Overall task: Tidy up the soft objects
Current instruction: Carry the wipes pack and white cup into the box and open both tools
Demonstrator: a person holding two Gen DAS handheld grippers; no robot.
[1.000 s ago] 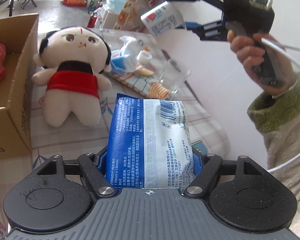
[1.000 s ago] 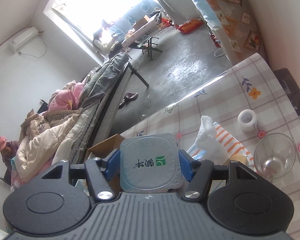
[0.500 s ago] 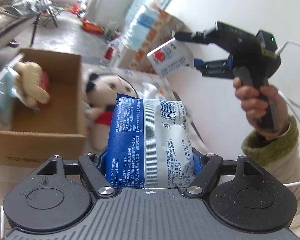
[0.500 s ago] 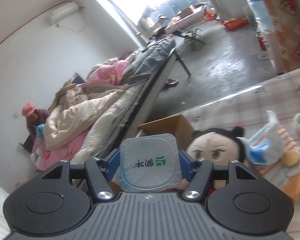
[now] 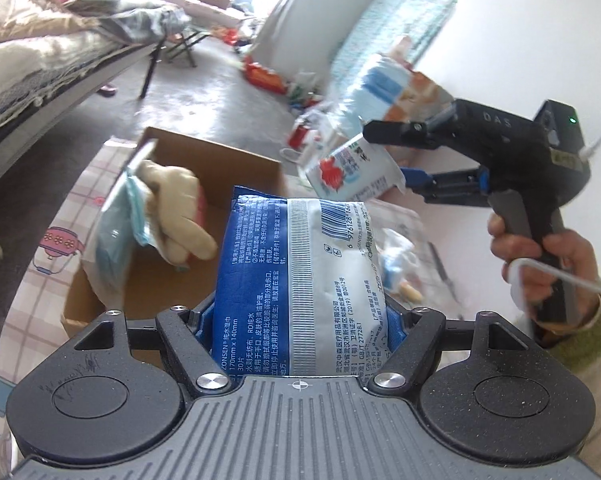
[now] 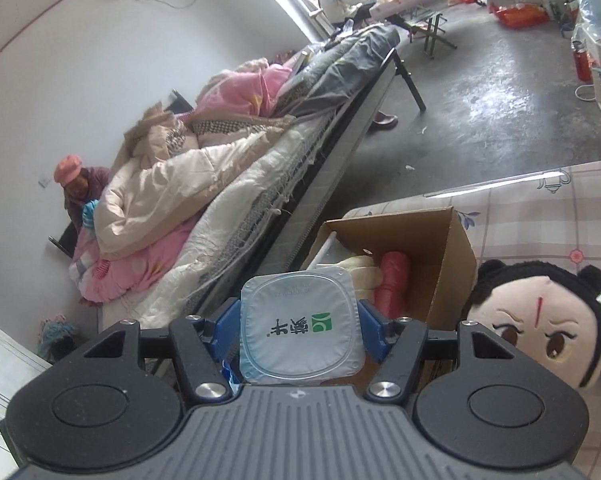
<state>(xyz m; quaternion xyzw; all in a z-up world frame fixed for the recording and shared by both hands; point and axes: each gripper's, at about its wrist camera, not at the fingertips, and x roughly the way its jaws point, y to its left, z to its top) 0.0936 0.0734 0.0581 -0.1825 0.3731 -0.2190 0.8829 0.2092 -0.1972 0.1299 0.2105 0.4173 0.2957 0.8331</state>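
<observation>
Left wrist: wipes pack (image 5: pixel 300 280) in gripper (image 5: pixel 300 320)

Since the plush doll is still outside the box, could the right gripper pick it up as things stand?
Probably not: the right gripper is already shut on a yogurt cup, so its jaws are occupied, though the plush doll lies uncovered beside it.

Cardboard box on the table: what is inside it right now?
Inside the cardboard box lie a cream and red plush toy and a pale blue plastic packet. The wipes pack hides the box's near corner.
</observation>
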